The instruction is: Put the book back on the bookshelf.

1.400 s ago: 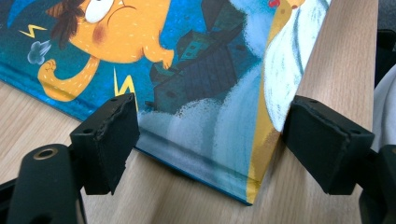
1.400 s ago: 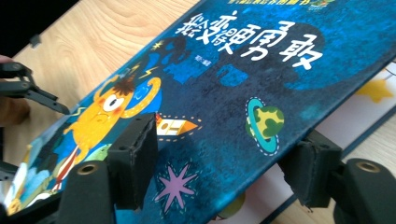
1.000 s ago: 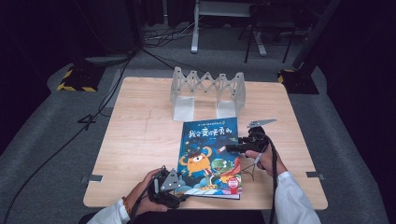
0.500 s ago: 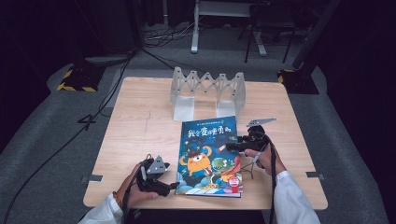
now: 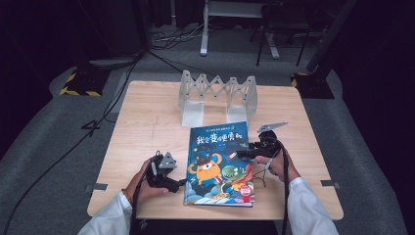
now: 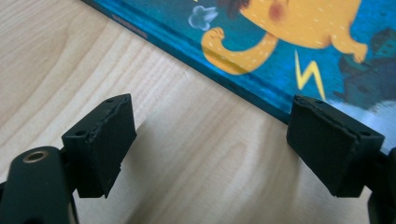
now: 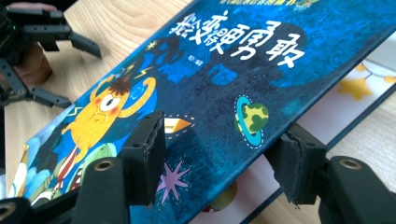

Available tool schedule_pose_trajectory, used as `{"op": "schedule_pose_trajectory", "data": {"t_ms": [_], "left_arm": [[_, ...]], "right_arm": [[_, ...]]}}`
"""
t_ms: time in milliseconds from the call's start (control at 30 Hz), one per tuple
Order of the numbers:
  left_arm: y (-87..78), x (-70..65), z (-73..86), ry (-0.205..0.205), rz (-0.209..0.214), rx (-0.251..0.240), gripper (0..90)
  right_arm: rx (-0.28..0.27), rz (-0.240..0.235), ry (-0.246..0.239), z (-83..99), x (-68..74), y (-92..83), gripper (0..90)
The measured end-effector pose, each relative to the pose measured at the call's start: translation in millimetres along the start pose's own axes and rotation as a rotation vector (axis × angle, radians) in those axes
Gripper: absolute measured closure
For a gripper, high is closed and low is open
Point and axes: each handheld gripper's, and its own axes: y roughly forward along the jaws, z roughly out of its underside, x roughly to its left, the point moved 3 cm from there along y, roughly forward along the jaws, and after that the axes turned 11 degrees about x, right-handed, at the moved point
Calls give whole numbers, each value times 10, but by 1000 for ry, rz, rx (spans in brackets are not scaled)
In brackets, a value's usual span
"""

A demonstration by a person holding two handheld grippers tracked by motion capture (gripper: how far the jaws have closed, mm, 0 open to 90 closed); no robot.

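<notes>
At the right edge of the book (image 5: pixel 219 164), the right gripper (image 5: pixel 243 154) has one jaw on top of the front cover and one under it; the cover is lifted a bit, white inside page visible below. Whether the pads really press the cover, cannot tell.

The left gripper (image 5: pixel 178 183) is released, w/ jaws apart, and they have just been opening more; nothing between them, only bare table (image 5: pixel 147 122). It sits just beside the book's left edge, near the bottom corner.

The book lies flat at the table's front-middle. Behind it stands a white folding rack (image 5: pixel 218 95), well apart.
</notes>
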Motion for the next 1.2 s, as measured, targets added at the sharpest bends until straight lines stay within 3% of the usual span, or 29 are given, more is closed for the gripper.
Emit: {"op": "schedule_pose_trajectory", "data": {"t_ms": [100, 367, 567, 600, 700, 800, 900, 967, 1033, 1133, 1200], "left_arm": [[4, 24, -10, -7, 13, -3, 164], [4, 22, -13, -4, 9, -1, 164], [4, 21, -10, -9, 10, -3, 164], [5, 21, -10, -9, 10, -4, 164], [6, 22, -13, -8, 10, -4, 163], [7, 28, -17, -11, 5, -6, 167], [8, 24, -17, -9, 6, -7, 168], [8, 23, -17, -9, 5, -8, 168], [8, 23, -16, -8, 5, -8, 169], [8, 21, -13, -9, 5, -10, 171], [7, 18, -11, -11, 4, -10, 173]], "right_arm": [[1, -2, -5, 4, 0, -4, 422], [-64, -5, -56, -21, 74, -102, 468], [-65, -13, -59, -19, 70, -100, 476], [-105, -37, -71, -31, 85, -137, 516], [-134, -56, -77, -58, 109, -168, 528], [-123, -62, -69, -100, 118, -177, 527], [-75, -62, -47, -151, 101, -143, 490], [-9, -69, -61, -176, 140, -47, 403], [21, -94, -62, -195, 177, 37, 415], [8, -138, -76, -245, 220, 100, 438], [7, -142, -79, -265, 220, 90, 476]]}}
